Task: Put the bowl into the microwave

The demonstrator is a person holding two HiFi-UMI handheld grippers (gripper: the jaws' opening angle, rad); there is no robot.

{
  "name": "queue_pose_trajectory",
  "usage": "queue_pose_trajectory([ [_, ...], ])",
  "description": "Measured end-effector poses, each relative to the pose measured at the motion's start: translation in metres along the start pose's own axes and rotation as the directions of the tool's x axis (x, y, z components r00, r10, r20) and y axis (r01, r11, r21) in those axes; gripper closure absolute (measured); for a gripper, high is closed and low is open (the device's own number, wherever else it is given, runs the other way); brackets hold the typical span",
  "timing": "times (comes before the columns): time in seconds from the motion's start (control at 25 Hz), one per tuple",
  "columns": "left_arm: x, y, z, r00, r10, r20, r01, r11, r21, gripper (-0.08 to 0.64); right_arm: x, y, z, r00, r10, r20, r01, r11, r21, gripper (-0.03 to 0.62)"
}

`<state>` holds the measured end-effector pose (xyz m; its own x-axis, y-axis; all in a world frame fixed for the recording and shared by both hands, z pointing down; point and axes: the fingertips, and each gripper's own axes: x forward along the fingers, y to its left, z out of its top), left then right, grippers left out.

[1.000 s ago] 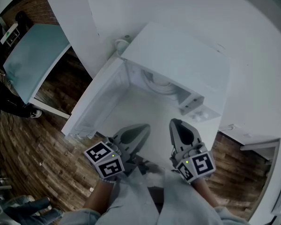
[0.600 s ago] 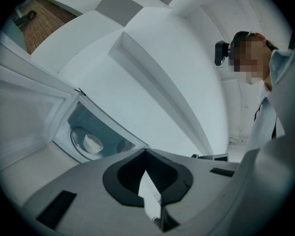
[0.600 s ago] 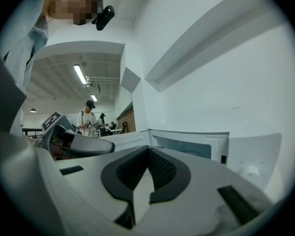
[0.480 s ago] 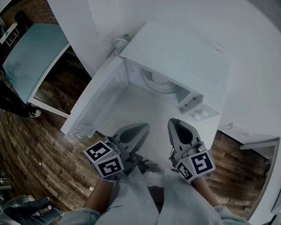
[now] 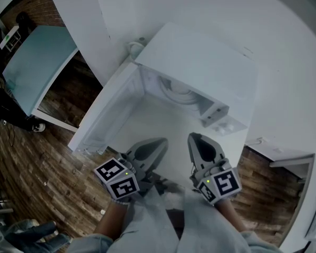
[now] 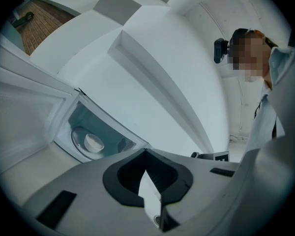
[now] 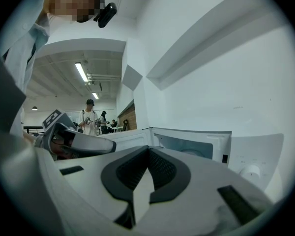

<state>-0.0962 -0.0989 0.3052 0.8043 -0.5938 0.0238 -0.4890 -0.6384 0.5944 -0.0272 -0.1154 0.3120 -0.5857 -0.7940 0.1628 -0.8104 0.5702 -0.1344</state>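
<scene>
The left grey tool (image 5: pixel 158 144) and right grey tool (image 5: pixel 196 140) are both closed on nothing, near the white microwave (image 5: pixel 200 62). The small white bowl (image 6: pixel 93 142) sits inside; slamming the open door (image 5: pixel 108 115) might jolt it.

Bright even light, fisheye edges, sharp

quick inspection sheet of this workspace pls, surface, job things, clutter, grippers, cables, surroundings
surface: white counter under and in front of the microwave
job's things: white microwave, door swung open to the left; white bowl already inside on the turntable
clutter: small white object behind the microwave, too unclear to name
grippers: left gripper and right gripper both shut, empty, level before the opening
cables: nothing seen
surroundings: wooden floor, teal table, people far behind
</scene>
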Motion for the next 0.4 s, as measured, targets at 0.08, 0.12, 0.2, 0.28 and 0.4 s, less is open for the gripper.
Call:
queue_pose_trajectory([
  [0.08, 0.0004, 0.0009, -0.0008, 1.0, 0.001, -0.002, -0.001, 1.0, -0.001, 0.568, 0.0001, -0.0001, -0.001, 1.0, 0.001, -0.003, -0.001, 1.0, -0.002, 0.591],
  [0.12, 0.0008, 0.0013, -0.0013, 1.0, 0.001, -0.003, -0.001, 1.0, -0.001, 0.568, 0.0003, -0.0003, -0.0017, 1.0, 0.002, -0.005, -0.002, 1.0, -0.003, 0.591],
  [0.2, 0.0017, 0.0019, -0.0022, 1.0, -0.001, -0.003, 0.001, 1.0, -0.003, 0.568, 0.0009, -0.0005, -0.0032, 1.0, 0.003, -0.009, -0.003, 1.0, -0.004, 0.591],
  [0.28, 0.0019, 0.0023, -0.0027, 1.0, -0.002, -0.003, 0.002, 1.0, -0.006, 0.568, 0.0018, -0.0001, -0.0039, 1.0, 0.005, -0.012, -0.005, 1.0, -0.006, 0.591],
  [0.4, 0.0012, 0.0029, -0.003, 1.0, -0.002, -0.005, 0.002, 1.0, -0.006, 0.568, 0.0032, 0.0011, -0.0047, 1.0, 0.008, -0.016, -0.008, 1.0, -0.007, 0.591],
])
